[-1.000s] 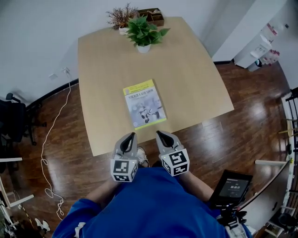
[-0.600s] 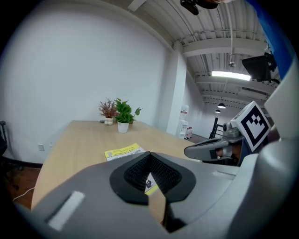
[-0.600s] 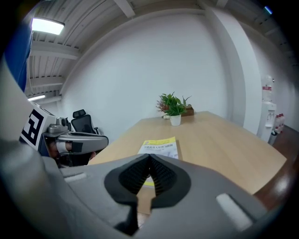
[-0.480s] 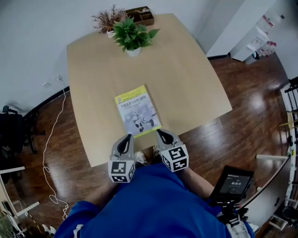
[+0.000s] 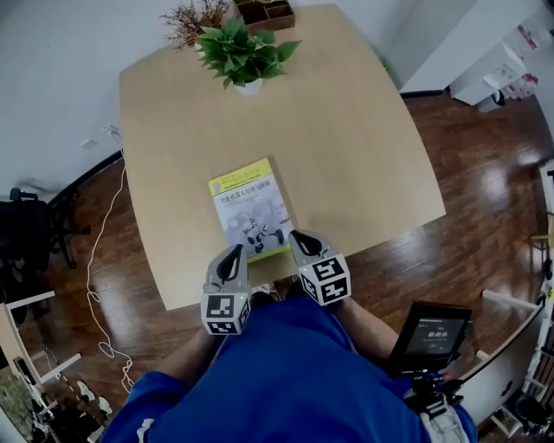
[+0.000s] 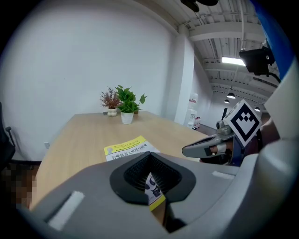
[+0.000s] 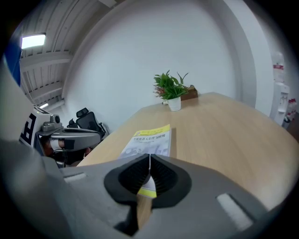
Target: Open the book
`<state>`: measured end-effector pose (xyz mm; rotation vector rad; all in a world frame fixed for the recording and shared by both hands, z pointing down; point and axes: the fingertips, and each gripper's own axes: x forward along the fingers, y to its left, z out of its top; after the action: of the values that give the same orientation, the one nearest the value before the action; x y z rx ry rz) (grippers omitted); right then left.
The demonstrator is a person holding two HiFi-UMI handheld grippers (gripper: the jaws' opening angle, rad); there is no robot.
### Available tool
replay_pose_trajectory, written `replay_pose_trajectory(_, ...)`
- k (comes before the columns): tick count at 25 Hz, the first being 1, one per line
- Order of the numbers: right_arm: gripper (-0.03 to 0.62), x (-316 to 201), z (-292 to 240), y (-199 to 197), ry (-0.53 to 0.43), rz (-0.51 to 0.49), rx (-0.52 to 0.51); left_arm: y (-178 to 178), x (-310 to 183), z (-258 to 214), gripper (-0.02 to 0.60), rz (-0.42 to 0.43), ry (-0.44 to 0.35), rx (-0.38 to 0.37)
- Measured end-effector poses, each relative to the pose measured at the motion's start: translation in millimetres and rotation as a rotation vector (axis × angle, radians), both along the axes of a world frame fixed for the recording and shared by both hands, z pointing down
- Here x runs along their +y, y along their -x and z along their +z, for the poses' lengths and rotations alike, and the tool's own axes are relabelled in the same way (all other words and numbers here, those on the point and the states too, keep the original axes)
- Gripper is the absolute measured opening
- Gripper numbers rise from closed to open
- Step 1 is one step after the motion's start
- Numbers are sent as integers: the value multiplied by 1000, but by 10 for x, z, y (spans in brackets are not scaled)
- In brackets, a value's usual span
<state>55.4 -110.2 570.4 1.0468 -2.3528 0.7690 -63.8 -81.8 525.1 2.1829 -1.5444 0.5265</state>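
A closed book (image 5: 250,209) with a yellow and white cover lies flat on the light wooden table (image 5: 346,147), close to its near edge. My left gripper (image 5: 235,251) is shut and empty, with its tip at the book's near left corner. My right gripper (image 5: 298,235) is also shut and empty, beside the book's near right corner. In the left gripper view the book (image 6: 127,148) lies just beyond the closed left gripper (image 6: 152,153). In the right gripper view the book (image 7: 152,138) lies straight ahead of the closed right gripper (image 7: 150,155). Both gripper bodies hide the book's near edge.
A green potted plant (image 5: 243,52), a dried plant (image 5: 194,16) and a wooden box (image 5: 265,12) stand at the table's far edge. On the wooden floor are a black chair (image 5: 24,247) and a white cable (image 5: 97,260) at left, and a screen on a stand (image 5: 430,337) at right.
Both grippers have moved forward over the table's near edge, up to the book's near corners. They stay shut. The book has not moved on the table.
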Motion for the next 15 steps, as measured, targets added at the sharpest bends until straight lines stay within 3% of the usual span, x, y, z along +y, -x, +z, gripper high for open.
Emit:
replay_pose_trajectory(2, 12, -81, 96, 2, 23, -2, -10, -1, -46, 59, 6, -8, 19, -13)
replay_pose_trajectory(5, 88, -207, 205, 10, 56, 2, -44, -5, -132, 115, 6, -22, 34, -27)
replay_pose_trajectory(15, 91, -415, 547, 103, 150, -67, -33, 24, -295, 237, 6, -50, 81, -67)
